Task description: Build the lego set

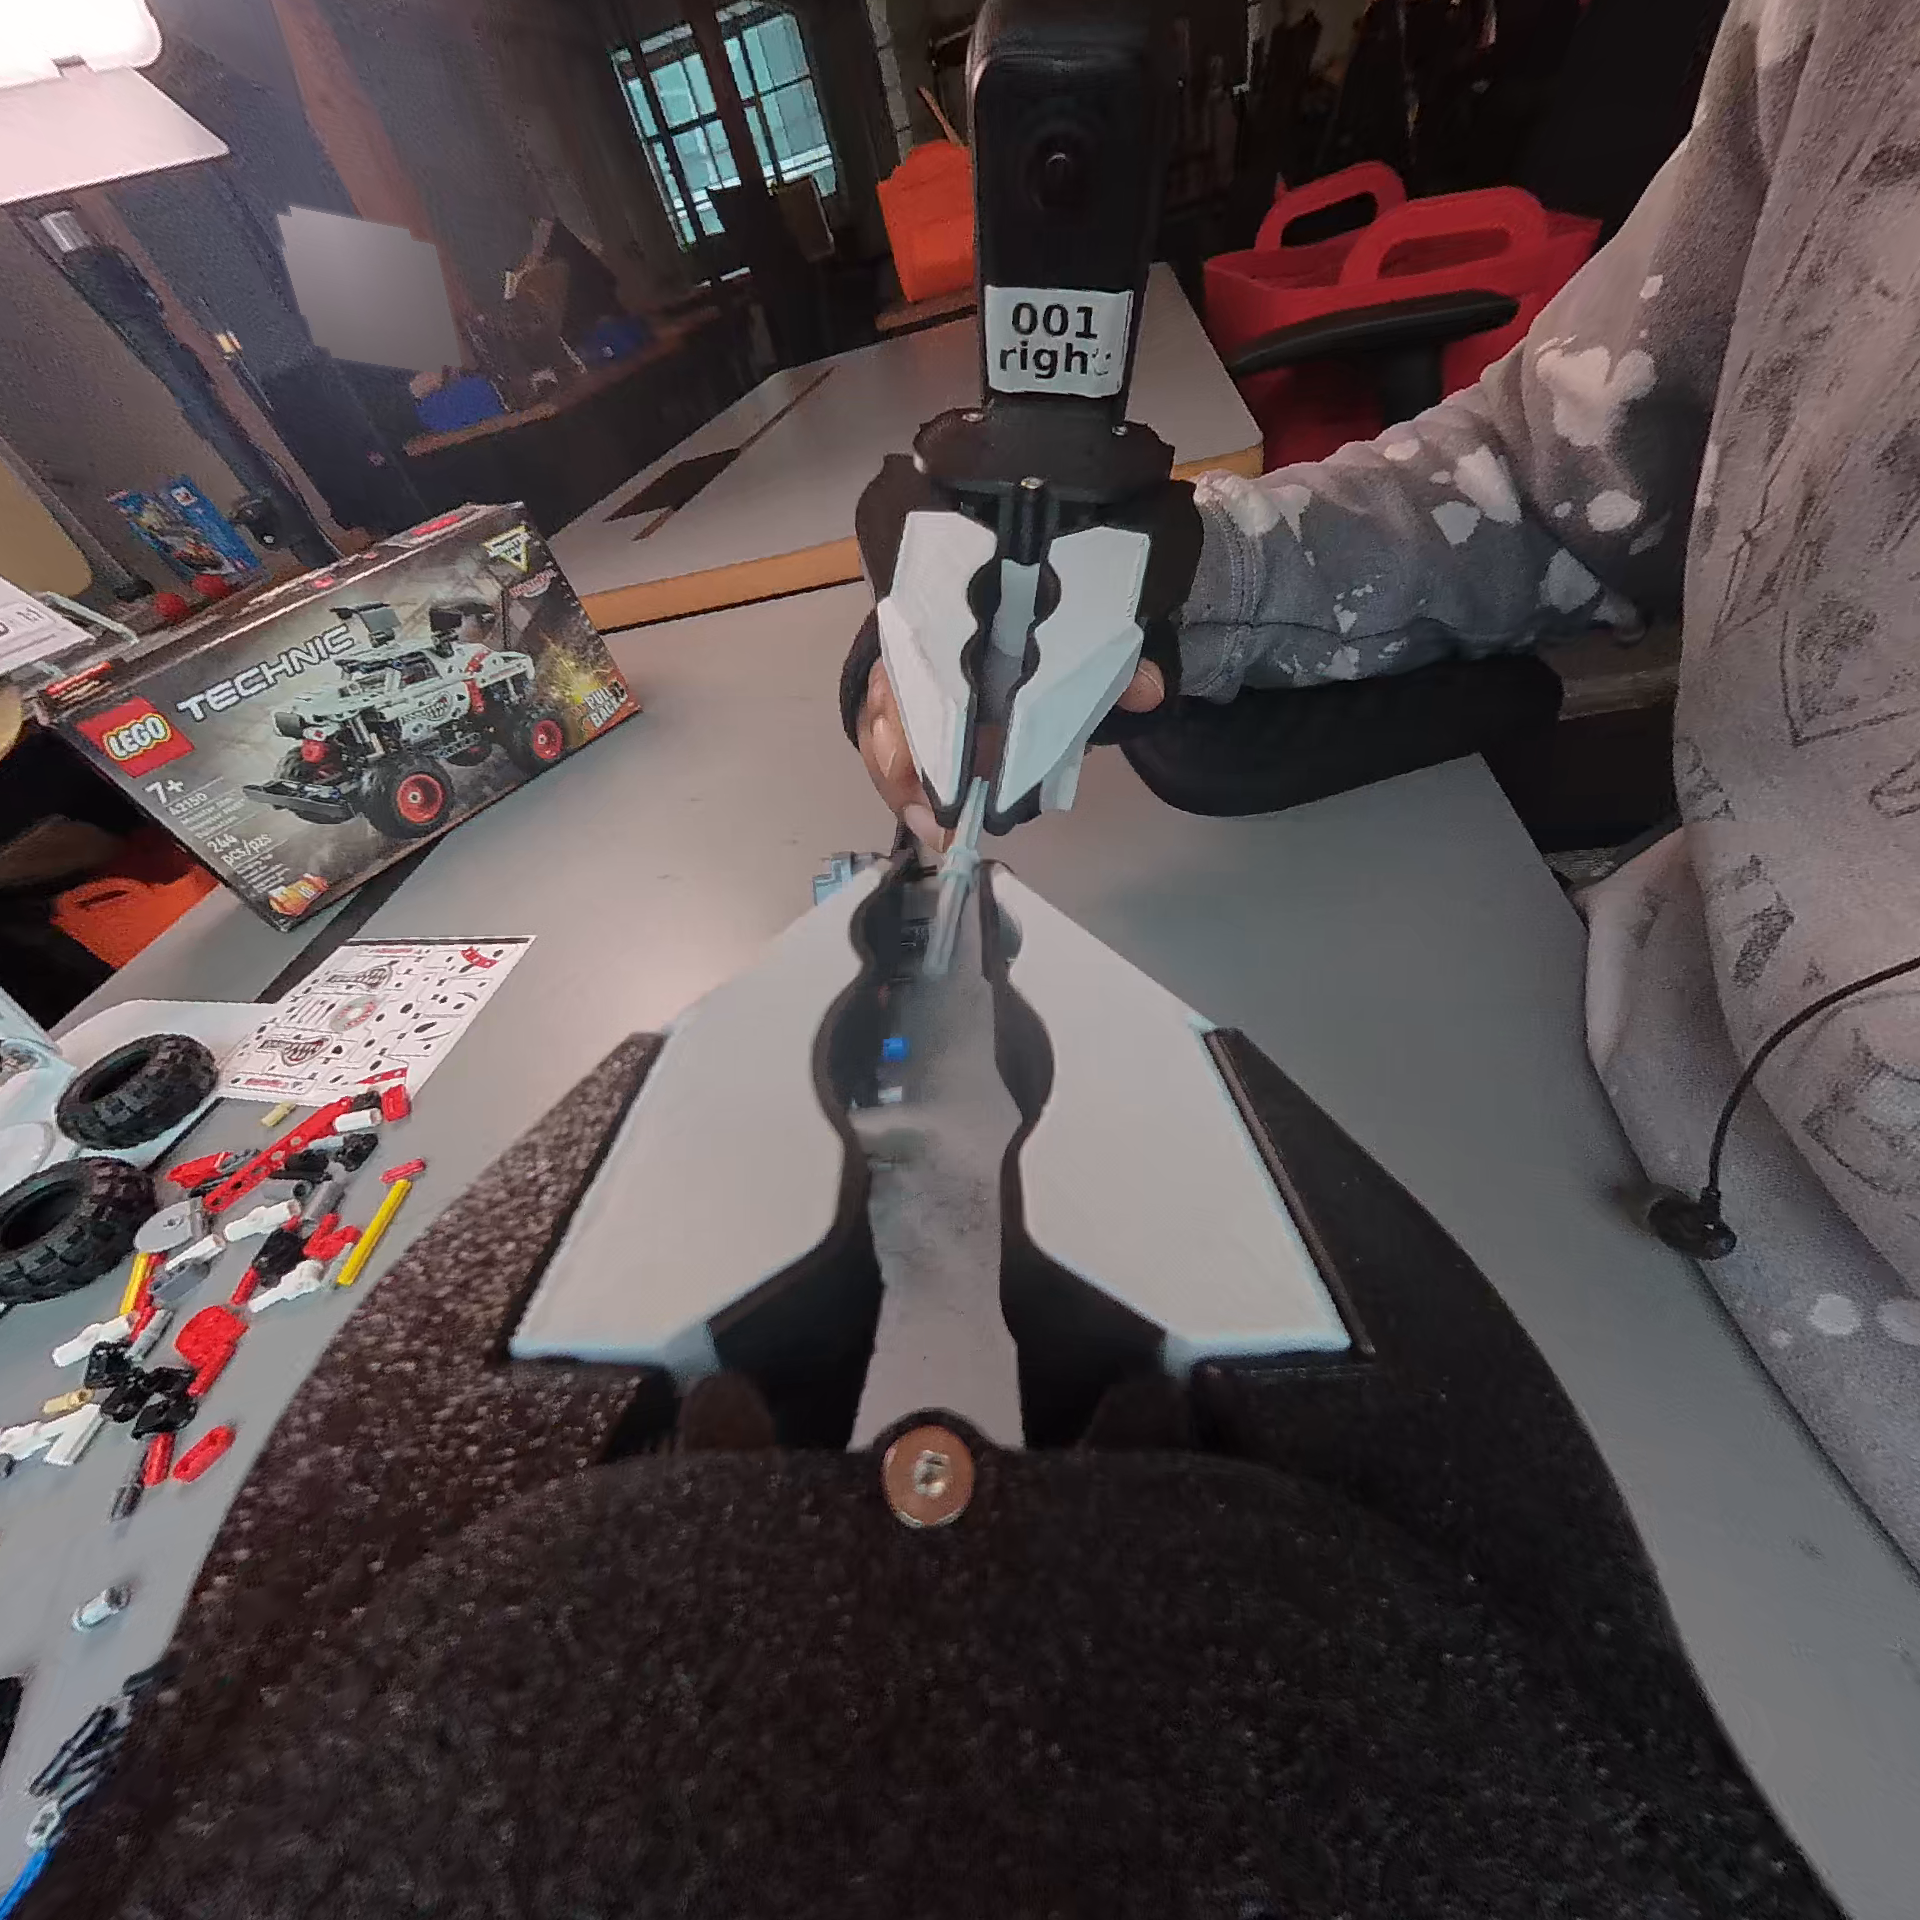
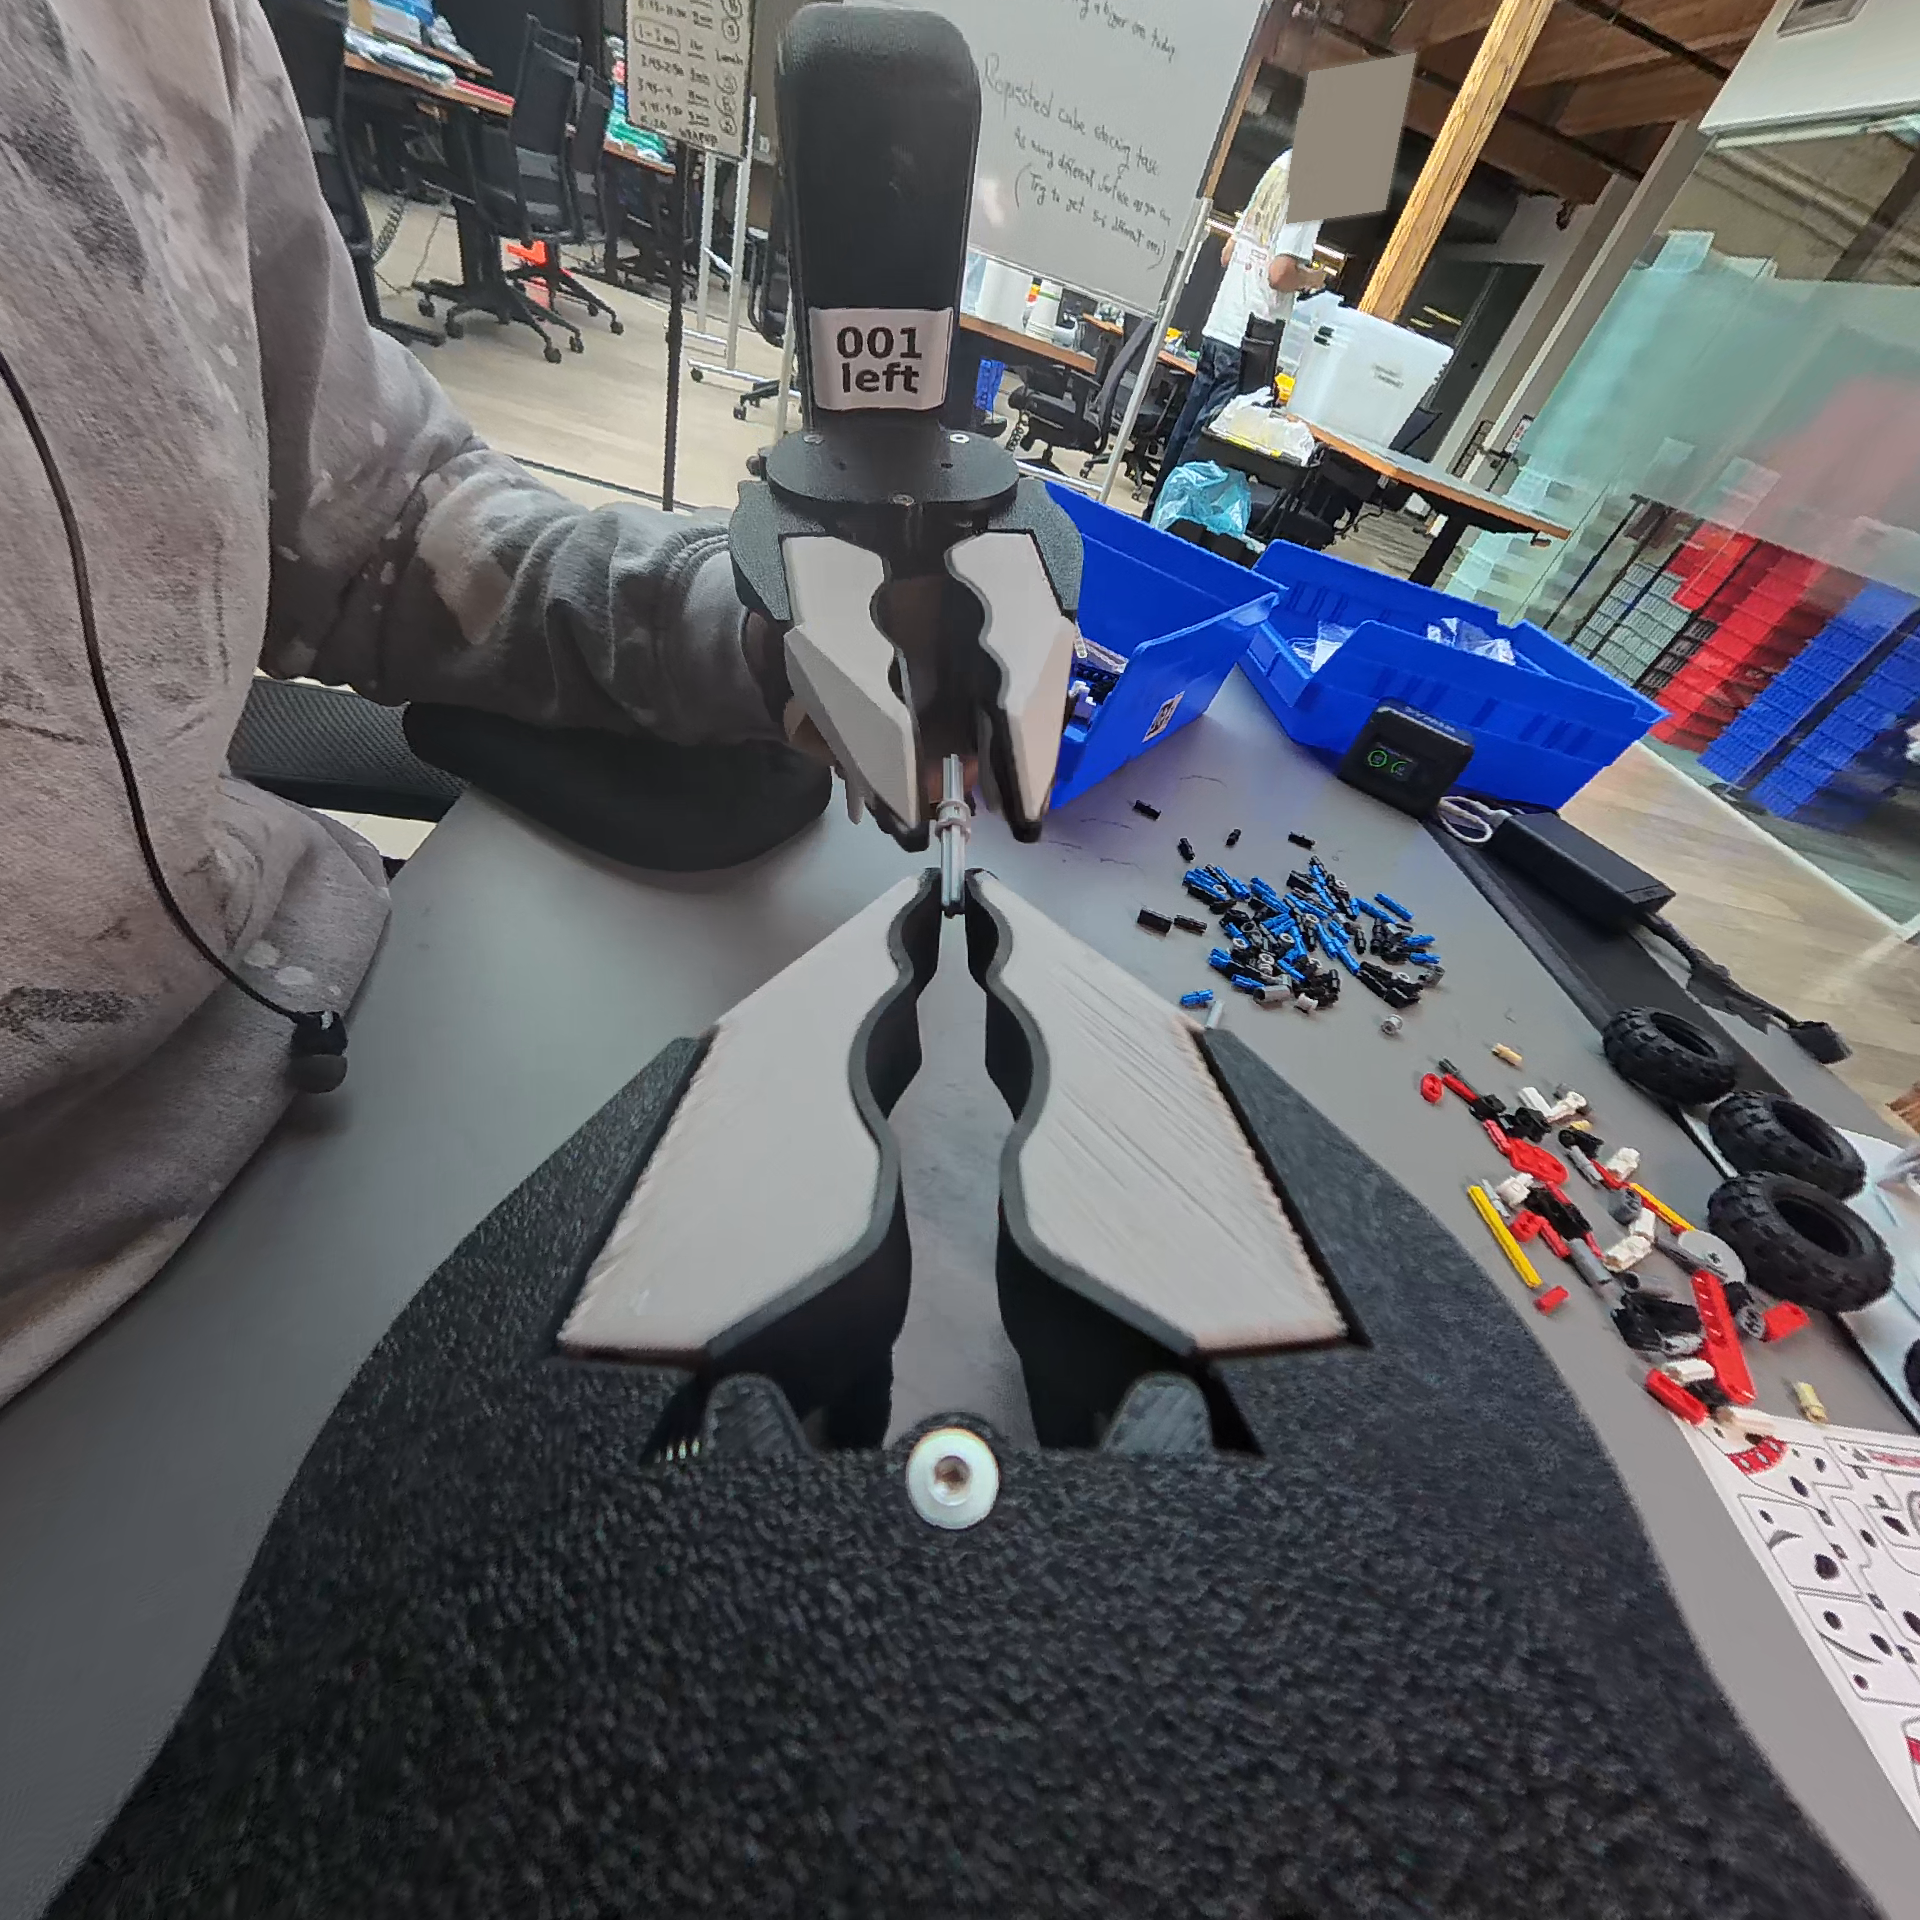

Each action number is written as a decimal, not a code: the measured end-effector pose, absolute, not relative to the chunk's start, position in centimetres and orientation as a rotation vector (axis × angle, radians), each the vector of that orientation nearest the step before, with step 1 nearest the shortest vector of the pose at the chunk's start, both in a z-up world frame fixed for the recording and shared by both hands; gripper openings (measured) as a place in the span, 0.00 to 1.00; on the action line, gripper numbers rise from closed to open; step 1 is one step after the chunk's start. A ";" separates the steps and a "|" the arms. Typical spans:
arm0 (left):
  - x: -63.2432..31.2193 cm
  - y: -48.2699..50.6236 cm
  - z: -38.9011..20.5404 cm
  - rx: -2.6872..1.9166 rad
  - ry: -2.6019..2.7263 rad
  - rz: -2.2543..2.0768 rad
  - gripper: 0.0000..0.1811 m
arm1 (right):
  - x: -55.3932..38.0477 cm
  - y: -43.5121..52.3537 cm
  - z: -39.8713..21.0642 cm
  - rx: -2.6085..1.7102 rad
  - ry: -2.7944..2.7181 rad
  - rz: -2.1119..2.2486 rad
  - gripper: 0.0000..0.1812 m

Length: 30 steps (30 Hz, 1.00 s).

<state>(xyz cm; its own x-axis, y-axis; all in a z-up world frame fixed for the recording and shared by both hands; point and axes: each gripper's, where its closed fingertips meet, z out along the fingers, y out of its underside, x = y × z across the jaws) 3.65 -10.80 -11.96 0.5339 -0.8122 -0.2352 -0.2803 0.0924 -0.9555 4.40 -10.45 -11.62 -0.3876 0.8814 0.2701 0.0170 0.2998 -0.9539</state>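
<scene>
Grey desk point(image 2: 582, 997) lies under both tongs, which meet tip to tip above it: your right gripper point(image 2: 948, 896) pinches one end of a thin grey axle point(image 2: 950, 831), and your left gripper point(image 2: 961, 821) is narrowed around the other end, apparently holding a small piece there. You seem to be threading the axle into that piece, so next push straight along its line, keeping both tips aligned; the loose parts point(image 2: 1309, 940) wait beside your right gripper.

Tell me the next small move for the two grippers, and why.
Probably ease the right gripper forward along the grey axle toward the left gripper. The right gripper pinches the axle's near end; the far end, with a small collar on it, sits between the left gripper's tips. Both point tip to tip above the table.
</scene>
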 end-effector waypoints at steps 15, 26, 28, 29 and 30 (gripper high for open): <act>2.6 -10.7 -11.7 -1.489 0.934 -0.653 0.06 | 4.9 -9.3 -11.6 -0.772 -1.672 1.104 0.02; 2.2 -10.6 -11.3 -1.478 0.937 -0.596 0.04 | 5.1 -7.7 -10.7 -0.846 -1.609 1.125 0.23; 2.1 -10.6 -11.3 -1.478 0.939 -0.595 0.04 | 5.2 -7.4 -10.6 -0.845 -1.602 1.117 0.23; 2.2 -10.7 -11.3 -1.477 0.940 -0.598 0.04 | 5.2 -7.5 -10.6 -0.846 -1.604 1.122 0.22; 2.3 -10.7 -11.4 -1.479 0.944 -0.600 0.04 | 5.1 -7.6 -10.8 -0.846 -1.611 1.121 0.22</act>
